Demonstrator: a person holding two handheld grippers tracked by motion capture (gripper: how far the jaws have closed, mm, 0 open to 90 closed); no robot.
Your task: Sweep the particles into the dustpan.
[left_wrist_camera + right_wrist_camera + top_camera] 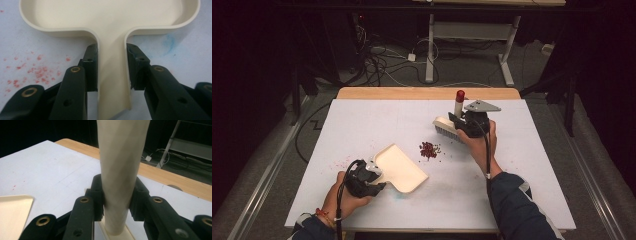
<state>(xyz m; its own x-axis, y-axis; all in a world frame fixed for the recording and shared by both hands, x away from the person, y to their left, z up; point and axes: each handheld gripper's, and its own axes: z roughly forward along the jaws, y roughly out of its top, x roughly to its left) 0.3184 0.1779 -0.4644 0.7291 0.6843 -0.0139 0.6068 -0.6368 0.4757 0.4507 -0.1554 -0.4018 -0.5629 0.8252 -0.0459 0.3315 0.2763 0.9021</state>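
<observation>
Both forearms come in at the near edge of the counter [362, 120], and each hand holds a claw.

Left claw [371, 176] sits near the front left of the counter. Its two black jaws squeeze the handle of a cream dustpan [401, 167]. In the left gripper view the left claw [111, 66] has a jaw pressed on each side of the narrow handle, and the dustpan [110, 22] opens wide just past the jaws. It lies flat on the white counter [180, 62], with its open edge toward the middle. Small pink stains [37, 72] dot the counter beside the left jaw, and a faint blue smear [170, 42] sits on the other side.

Right claw [461, 121] is farther back, on the right. It holds the handle of a cream hand brush [446, 129], which has a red tip [460, 94] on top. In the right gripper view the right claw [117, 192] grips the thick, pale brush handle [121, 170] from both sides. The handle stands up and the bristles touch the counter.

Between the dustpan and the brush lies a little pile of dark red crumbs [429, 149]. It is near the dustpan's open edge and just in front of the brush.
</observation>
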